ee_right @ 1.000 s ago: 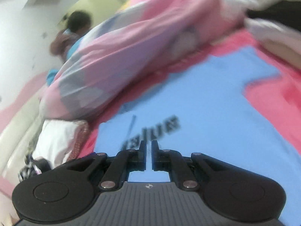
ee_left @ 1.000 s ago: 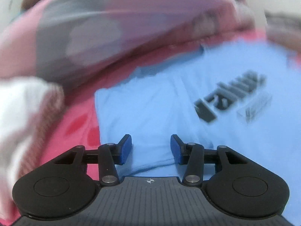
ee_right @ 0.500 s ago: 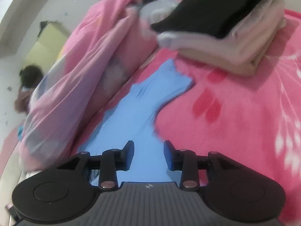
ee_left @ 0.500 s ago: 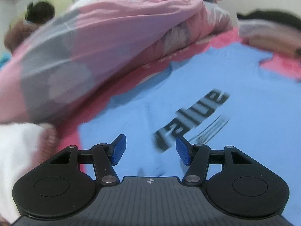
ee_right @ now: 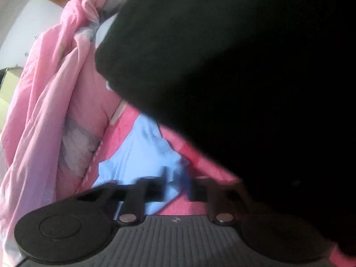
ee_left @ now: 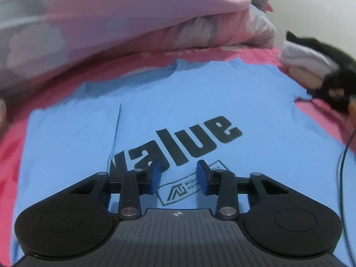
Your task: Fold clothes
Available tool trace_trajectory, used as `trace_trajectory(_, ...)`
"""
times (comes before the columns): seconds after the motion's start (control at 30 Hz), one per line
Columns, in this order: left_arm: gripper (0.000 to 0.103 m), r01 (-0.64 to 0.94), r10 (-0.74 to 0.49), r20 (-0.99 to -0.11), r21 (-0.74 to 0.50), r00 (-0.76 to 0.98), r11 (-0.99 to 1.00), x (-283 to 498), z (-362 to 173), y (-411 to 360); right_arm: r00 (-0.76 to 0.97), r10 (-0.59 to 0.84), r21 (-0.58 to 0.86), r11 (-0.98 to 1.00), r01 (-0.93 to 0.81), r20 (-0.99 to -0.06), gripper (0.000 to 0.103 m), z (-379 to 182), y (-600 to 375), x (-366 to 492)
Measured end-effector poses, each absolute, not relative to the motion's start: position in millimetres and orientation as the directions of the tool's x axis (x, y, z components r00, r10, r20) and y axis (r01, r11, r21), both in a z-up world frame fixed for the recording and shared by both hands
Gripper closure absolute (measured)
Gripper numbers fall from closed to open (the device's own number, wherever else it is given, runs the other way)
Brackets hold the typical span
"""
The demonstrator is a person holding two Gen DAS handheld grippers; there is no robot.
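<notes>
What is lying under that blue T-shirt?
The blue T-shirt lies flat on a pink bedsheet, which shows around its edges. Whatever is directly beneath its middle is covered.
</notes>
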State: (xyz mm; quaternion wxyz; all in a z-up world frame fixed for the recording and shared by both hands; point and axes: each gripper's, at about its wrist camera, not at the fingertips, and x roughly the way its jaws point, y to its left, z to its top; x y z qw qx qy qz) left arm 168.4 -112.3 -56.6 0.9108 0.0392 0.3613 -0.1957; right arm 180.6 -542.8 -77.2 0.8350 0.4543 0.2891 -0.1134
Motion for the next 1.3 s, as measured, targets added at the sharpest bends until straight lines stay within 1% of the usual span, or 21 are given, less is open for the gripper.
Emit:
trace_trajectory(0.2, 0.08, 0.321, -0.422, -0.674, -0.278, 0.605, 0.905, 185, -52, -84, 0.829, 0.054, 0.672, 0.616, 0.411, -0.556, 0.099, -61, -533, 176)
trace_trajectory(0.27, 0.08, 0.31, -0.442, -0.675, -0.316, 0.591, 0.897, 189, -54, -78, 0.835, 0.054, 0.664, 0.635, 0.393, -0.547, 0.099, -54, -525, 175)
trace_trajectory(0.4, 0.083, 0.297, -0.46, -0.678, -0.351, 0.574, 0.888, 191, -58, -67, 0.841, 0.069, 0.629, 0.697, 0.345, -0.537, 0.099, -35, -506, 183)
trace_trajectory(0.47, 0.083, 0.287, -0.47, -0.67, -0.373, 0.575, 0.882, 191, -57, -59, 0.84, 0.103, 0.587, 0.76, 0.279, -0.532, 0.099, -18, -492, 198)
trace_trajectory(0.53, 0.083, 0.273, -0.474, -0.66, -0.391, 0.583, 0.879, 191, -56, -50, 0.827, 0.148, 0.504, 0.845, 0.179, -0.542, 0.099, 1, -462, 216)
trace_trajectory(0.6, 0.083, 0.251, -0.469, -0.652, -0.403, 0.596, 0.88, 191, -54, -41, 0.795, 0.219, 0.386, 0.922, 0.021, -0.566, 0.099, 14, -417, 229)
trace_trajectory(0.67, 0.083, 0.237, -0.463, -0.648, -0.409, 0.604, 0.881, 191, -53, -34, 0.744, 0.277, 0.243, 0.957, -0.158, -0.608, 0.099, 13, -366, 230)
trace_trajectory(0.7, 0.083, 0.235, -0.462, -0.649, -0.409, 0.605, 0.882, 191, -53, -33, 0.71, 0.304, 0.175, 0.952, -0.251, -0.635, 0.098, 6, -340, 223)
trace_trajectory(0.77, 0.083, 0.241, -0.462, -0.653, -0.403, 0.6, 0.883, 192, -53, -35, 0.64, 0.331, 0.053, 0.909, -0.413, -0.693, 0.086, -12, -295, 206)
trace_trajectory(0.8, 0.083, 0.254, -0.464, -0.655, -0.394, 0.597, 0.883, 191, -52, -39, 0.623, 0.321, -0.006, 0.886, -0.464, -0.713, 0.071, -23, -278, 193)
trace_trajectory(0.83, 0.083, 0.268, -0.466, -0.655, -0.385, 0.594, 0.883, 191, -51, -43, 0.628, 0.311, -0.058, 0.867, -0.495, -0.713, 0.064, -29, -269, 181)
trace_trajectory(0.87, 0.083, 0.291, -0.47, -0.652, -0.37, 0.595, 0.882, 190, -48, -48, 0.636, 0.302, -0.108, 0.846, -0.522, -0.71, 0.064, -34, -261, 169)
trace_trajectory(0.93, 0.082, 0.343, -0.479, -0.642, -0.336, 0.598, 0.877, 189, -42, -63, 0.626, 0.343, -0.091, 0.827, -0.555, -0.701, 0.064, -28, -265, 154)
trace_trajectory(0.97, 0.081, 0.367, -0.486, -0.638, -0.322, 0.597, 0.873, 190, -39, -71, 0.611, 0.375, -0.046, 0.827, -0.56, -0.697, 0.064, -20, -271, 150)
trace_trajectory(1.03, 0.078, 0.41, -0.502, -0.629, -0.301, 0.594, 0.861, 193, -33, -90, 0.514, 0.514, 0.136, 0.786, -0.603, -0.687, 0.064, 1, -298, 145)
trace_trajectory(1.1, 0.077, 0.444, -0.509, -0.62, -0.273, 0.597, 0.853, 198, -28, -107, 0.408, 0.645, 0.316, 0.713, -0.625, -0.646, 0.063, 21, -326, 140)
trace_trajectory(1.17, 0.077, 0.47, -0.51, -0.614, -0.242, 0.603, 0.849, 205, -23, -123, 0.313, 0.764, 0.471, 0.608, -0.639, -0.564, 0.056, 39, -349, 134)
trace_trajectory(1.2, 0.077, 0.482, -0.508, -0.614, -0.226, 0.604, 0.846, 210, -20, -131, 0.3, 0.818, 0.525, 0.553, -0.647, -0.491, 0.046, 44, -359, 130)
trace_trajectory(1.23, 0.077, 0.49, -0.506, -0.615, -0.213, 0.604, 0.845, 218, -16, -139, 0.324, 0.841, 0.584, 0.535, -0.61, -0.433, 0.034, 41, -366, 133)
trace_trajectory(1.27, 0.077, 0.492, -0.504, -0.617, -0.208, 0.605, 0.845, 224, -13, -145, 0.353, 0.857, 0.642, 0.515, -0.568, -0.375, 0.031, 36, -372, 138)
trace_trajectory(1.3, 0.077, 0.49, -0.501, -0.62, -0.207, 0.604, 0.847, 234, -9, -151, 0.385, 0.867, 0.696, 0.489, -0.526, -0.318, 0.031, 32, -378, 142)
